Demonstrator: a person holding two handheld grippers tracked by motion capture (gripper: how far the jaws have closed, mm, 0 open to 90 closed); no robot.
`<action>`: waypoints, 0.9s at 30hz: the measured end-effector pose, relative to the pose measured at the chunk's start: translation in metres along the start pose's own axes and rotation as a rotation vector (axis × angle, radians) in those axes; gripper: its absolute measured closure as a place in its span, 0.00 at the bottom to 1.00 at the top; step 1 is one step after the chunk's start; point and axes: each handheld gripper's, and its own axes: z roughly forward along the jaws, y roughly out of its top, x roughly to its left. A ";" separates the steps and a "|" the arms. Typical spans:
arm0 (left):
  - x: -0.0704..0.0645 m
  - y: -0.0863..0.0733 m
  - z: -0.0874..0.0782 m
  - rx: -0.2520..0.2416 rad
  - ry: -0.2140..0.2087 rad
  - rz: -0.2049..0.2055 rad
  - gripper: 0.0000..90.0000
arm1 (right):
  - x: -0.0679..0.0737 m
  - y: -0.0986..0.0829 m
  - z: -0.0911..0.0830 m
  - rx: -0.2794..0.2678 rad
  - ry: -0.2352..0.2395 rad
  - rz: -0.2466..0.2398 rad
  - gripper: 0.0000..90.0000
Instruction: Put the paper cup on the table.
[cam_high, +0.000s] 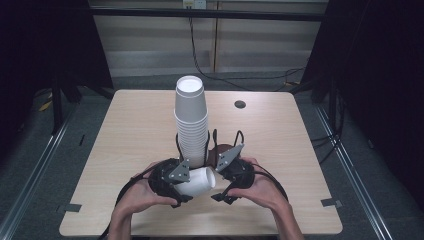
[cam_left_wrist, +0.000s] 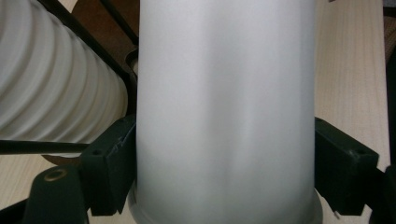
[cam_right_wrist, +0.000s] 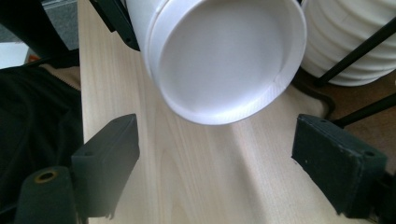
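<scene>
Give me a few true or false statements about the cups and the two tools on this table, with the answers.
1. The left tool grips a single white cup by its sides. True.
2. The right tool is clamped on that cup. False: its jaws stand open, with the cup's base in front of them.
3. The stack of cups stands upright in a black wire holder. True.
4. The held cup stands upright. False: it lies sideways, base towards the right tool.
5. The table is bare metal. False: it is light wood.

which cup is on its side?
The single white cup clamped in the left gripper, lying sideways; the other cups stand nested upright in the stack.
</scene>
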 end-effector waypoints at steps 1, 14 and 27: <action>-0.001 0.000 0.001 -0.007 -0.004 -0.002 0.21 | -0.001 0.002 0.001 0.010 -0.006 0.003 0.19; -0.006 0.010 0.005 0.011 -0.013 0.050 0.21 | 0.001 0.013 0.004 0.053 0.040 -0.036 0.20; -0.009 0.012 0.010 0.010 -0.030 0.059 0.21 | -0.001 0.024 0.012 0.078 0.108 -0.040 0.22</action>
